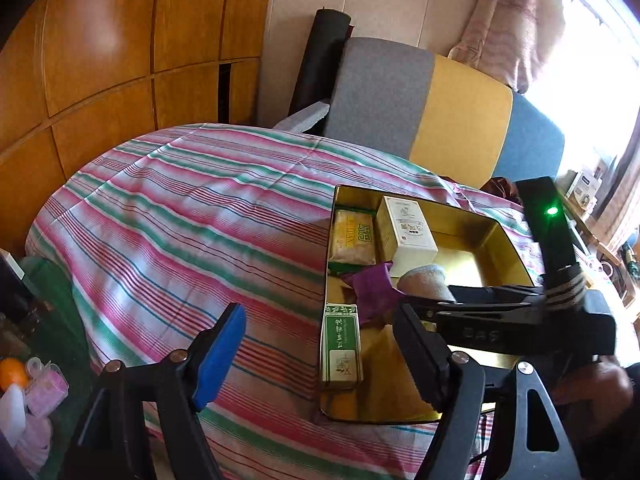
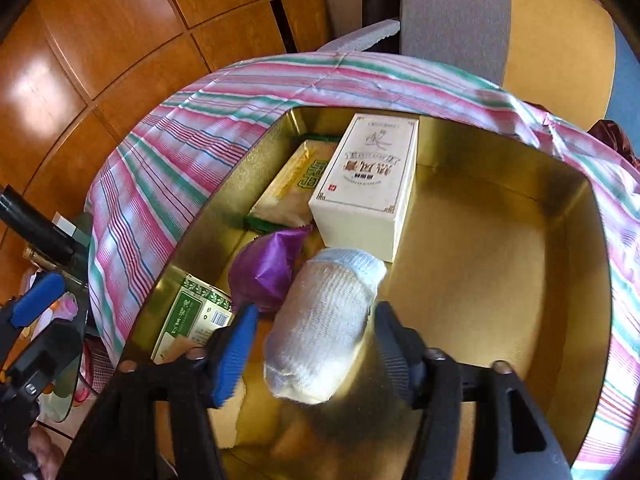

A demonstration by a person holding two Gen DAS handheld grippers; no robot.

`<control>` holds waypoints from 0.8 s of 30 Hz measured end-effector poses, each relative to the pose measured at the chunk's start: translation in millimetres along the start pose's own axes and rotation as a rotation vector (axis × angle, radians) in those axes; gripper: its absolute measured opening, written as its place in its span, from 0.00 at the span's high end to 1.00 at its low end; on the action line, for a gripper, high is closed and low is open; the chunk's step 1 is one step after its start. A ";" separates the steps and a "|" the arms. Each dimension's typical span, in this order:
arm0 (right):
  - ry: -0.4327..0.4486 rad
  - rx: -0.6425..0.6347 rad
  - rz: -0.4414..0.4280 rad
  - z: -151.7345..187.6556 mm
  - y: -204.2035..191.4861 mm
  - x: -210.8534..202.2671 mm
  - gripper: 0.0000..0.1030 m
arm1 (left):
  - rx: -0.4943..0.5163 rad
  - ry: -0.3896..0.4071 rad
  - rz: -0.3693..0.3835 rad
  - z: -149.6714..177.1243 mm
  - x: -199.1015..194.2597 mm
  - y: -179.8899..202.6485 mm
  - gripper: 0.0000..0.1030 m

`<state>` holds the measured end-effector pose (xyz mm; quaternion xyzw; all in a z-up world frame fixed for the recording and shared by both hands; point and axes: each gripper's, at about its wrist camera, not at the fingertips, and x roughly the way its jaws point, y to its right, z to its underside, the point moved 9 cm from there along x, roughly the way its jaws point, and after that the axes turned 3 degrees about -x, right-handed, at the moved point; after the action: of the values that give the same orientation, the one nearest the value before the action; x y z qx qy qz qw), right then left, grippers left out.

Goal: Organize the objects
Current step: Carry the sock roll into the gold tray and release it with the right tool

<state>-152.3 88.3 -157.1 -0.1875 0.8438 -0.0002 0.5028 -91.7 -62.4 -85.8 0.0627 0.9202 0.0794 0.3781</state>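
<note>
A gold tin (image 1: 508, 240) (image 2: 560, 280) lies open on a striped cloth. In it are a white box (image 1: 408, 232) (image 2: 368, 180), a yellow packet (image 1: 352, 240) (image 2: 292, 184), a purple pouch (image 1: 376, 288) (image 2: 268, 268) and a green box (image 1: 342, 344) (image 2: 192, 320). A rolled white sock (image 1: 424, 280) (image 2: 324, 320) sits between the fingers of my right gripper (image 2: 316, 340) (image 1: 440, 300). A gap shows on the blue pad's side, so the gripper is open. My left gripper (image 1: 320, 316) is open and holds nothing, at the tin's left edge.
The striped cloth (image 1: 180, 220) covers a rounded surface. Behind it stands a grey, yellow and blue chair back (image 1: 440, 112) and a wooden wardrobe (image 1: 120, 40). Small clutter, among it an orange ball (image 1: 14, 374), lies low at the left. A hand (image 1: 600, 384) grips the right tool.
</note>
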 end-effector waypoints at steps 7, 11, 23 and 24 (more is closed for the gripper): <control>0.083 0.038 0.001 -3.8 7.0 -34.8 0.27 | 0.018 0.027 -0.003 -3.5 -10.1 4.1 0.22; 0.112 0.047 0.010 2.4 11.3 -53.4 0.27 | 0.040 0.031 -0.001 -3.5 -14.5 12.2 0.21; 0.151 0.087 0.086 42.7 56.8 -102.2 0.27 | 0.132 0.047 0.005 -0.8 -25.5 45.0 0.19; 0.154 0.095 0.097 46.4 63.5 -106.8 0.27 | 0.139 0.048 0.008 -0.4 -26.2 47.9 0.19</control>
<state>-87.7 189.9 -101.4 -0.1218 0.8871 -0.0304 0.4441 -70.8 -20.1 -58.2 0.0908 0.9320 0.0183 0.3504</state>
